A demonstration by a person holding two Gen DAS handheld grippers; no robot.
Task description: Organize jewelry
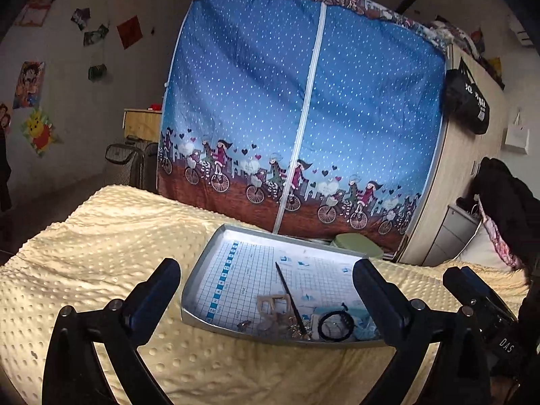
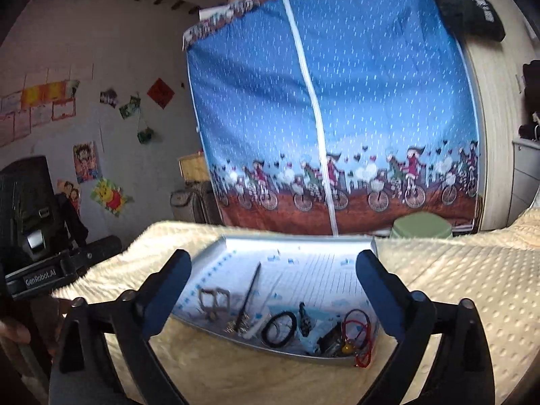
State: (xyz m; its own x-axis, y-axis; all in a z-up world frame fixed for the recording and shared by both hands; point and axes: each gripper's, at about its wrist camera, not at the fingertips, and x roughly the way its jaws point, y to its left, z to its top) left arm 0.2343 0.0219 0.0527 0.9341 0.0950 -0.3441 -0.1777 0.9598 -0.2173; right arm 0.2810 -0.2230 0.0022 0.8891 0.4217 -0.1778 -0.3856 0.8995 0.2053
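Note:
A silver tray (image 1: 202, 266) (image 2: 216, 246) lined with gridded paper lies on a yellow dotted blanket (image 1: 101, 253). Along its near edge lie a black hair tie (image 1: 335, 325) (image 2: 279, 329), a long black hair stick (image 1: 290, 298) (image 2: 249, 295), a beige square clip (image 1: 274, 303) (image 2: 214, 298), small metallic pieces (image 1: 297, 332), and a red cord bracelet (image 2: 357, 337). My left gripper (image 1: 266, 287) is open just in front of the tray, nothing between its fingers. My right gripper (image 2: 273, 273) is also open and empty, with the tray framed between its fingers.
A blue dotted fabric wardrobe (image 1: 303, 101) stands behind the bed. A green round stool (image 1: 357, 244) (image 2: 422, 224) sits just past the tray. The other gripper's body (image 1: 479, 303) (image 2: 37, 270) shows at each view's side. Pillows and dark clothes (image 1: 503, 209) lie at right.

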